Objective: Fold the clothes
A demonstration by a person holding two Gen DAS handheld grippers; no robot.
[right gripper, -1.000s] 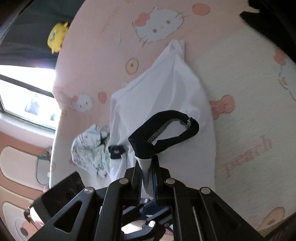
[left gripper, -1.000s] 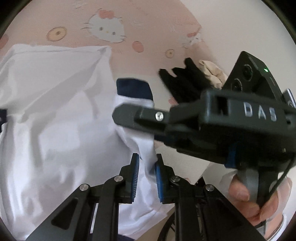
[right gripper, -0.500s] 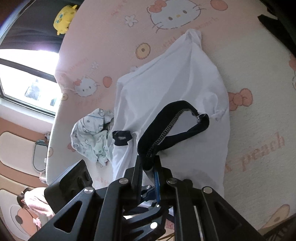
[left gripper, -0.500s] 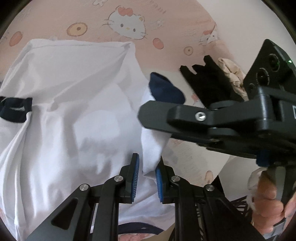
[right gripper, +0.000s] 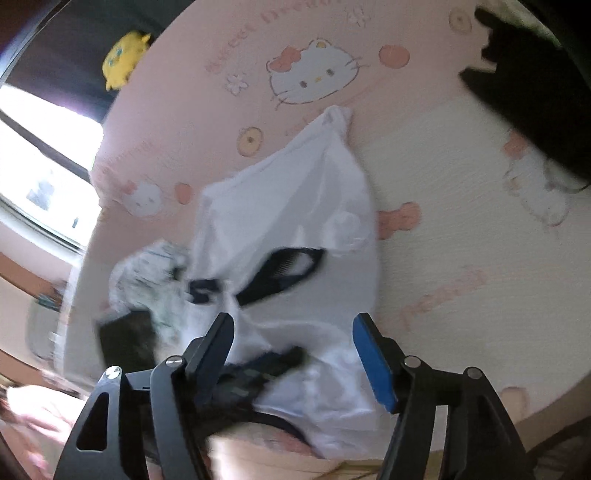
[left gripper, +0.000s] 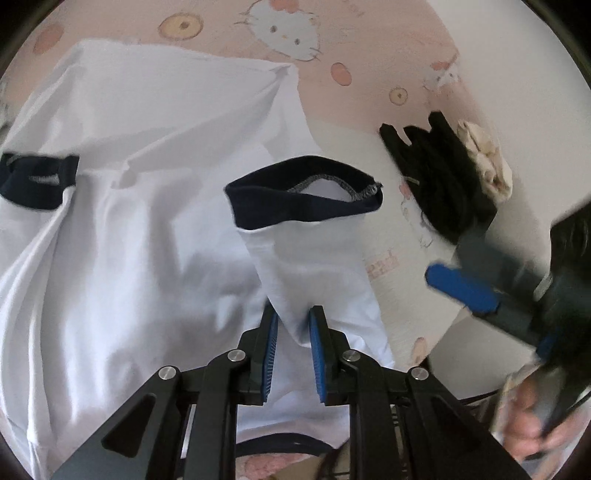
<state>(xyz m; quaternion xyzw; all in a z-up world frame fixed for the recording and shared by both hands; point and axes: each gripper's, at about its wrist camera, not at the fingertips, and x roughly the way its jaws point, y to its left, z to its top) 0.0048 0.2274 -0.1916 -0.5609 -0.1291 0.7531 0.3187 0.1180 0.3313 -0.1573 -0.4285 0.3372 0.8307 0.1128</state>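
Note:
A white T-shirt [left gripper: 140,206] with navy cuffs lies spread on the pink Hello Kitty sheet [left gripper: 229,33]. Its right sleeve [left gripper: 306,254], with a navy cuff [left gripper: 295,206], is folded inward over the body. My left gripper [left gripper: 293,328] is shut on the white cloth of that sleeve near the shoulder. My right gripper [right gripper: 295,347] is open and empty above the shirt [right gripper: 295,206]; it also shows at the right of the left wrist view [left gripper: 480,291], blurred. The other navy cuff [left gripper: 37,181] lies at the far left.
A black garment [left gripper: 439,177] and a cream one [left gripper: 487,162] lie at the right of the bed. A patterned pale garment [right gripper: 147,280] lies left of the shirt. A yellow plush toy [right gripper: 123,59] sits beyond the bed, by a window [right gripper: 37,177].
My right gripper has let go of the sleeve, opened and pulled back to the right. The sleeve now lies over the shirt body. My left gripper keeps its hold.

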